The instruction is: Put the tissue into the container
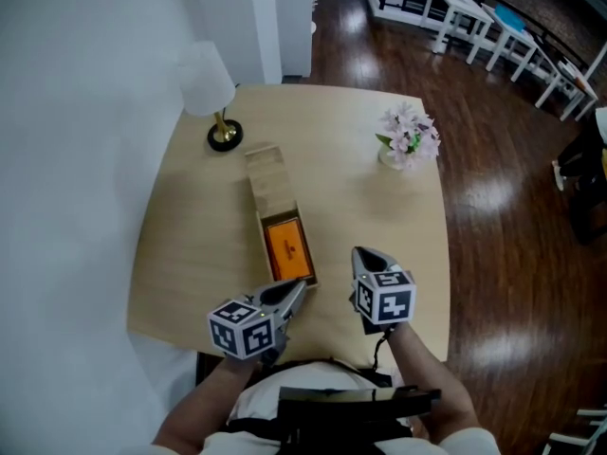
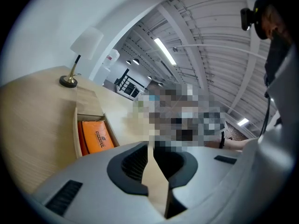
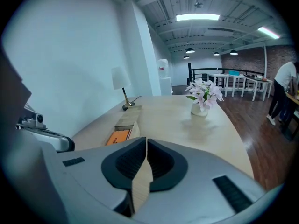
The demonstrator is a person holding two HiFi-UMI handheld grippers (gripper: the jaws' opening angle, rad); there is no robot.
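Tongs: left tongs (image 2: pixel 150 148), right tongs (image 3: pixel 145 146) closed, empty.
Tissue: orange rectangular tissue pack (image 1: pixel 287 248) inside long wooden container (image 1: pixel 257 214).
Advice: probably nudge pack flat, gently.

On the counter (image 1: pixel 190 254), the lamp (image 1: pixel 213 102) stands at the far left corner. The container (image 1: pixel 258 218) lies just before it, running toward the near edge, with the tissue (image 1: pixel 287 246) in its near half. The flowers (image 1: pixel 408 138) stand far right, well apart from the container. The left gripper (image 1: pixel 294 297) is at the container's near end, the right gripper (image 1: pixel 365 257) just right of it.
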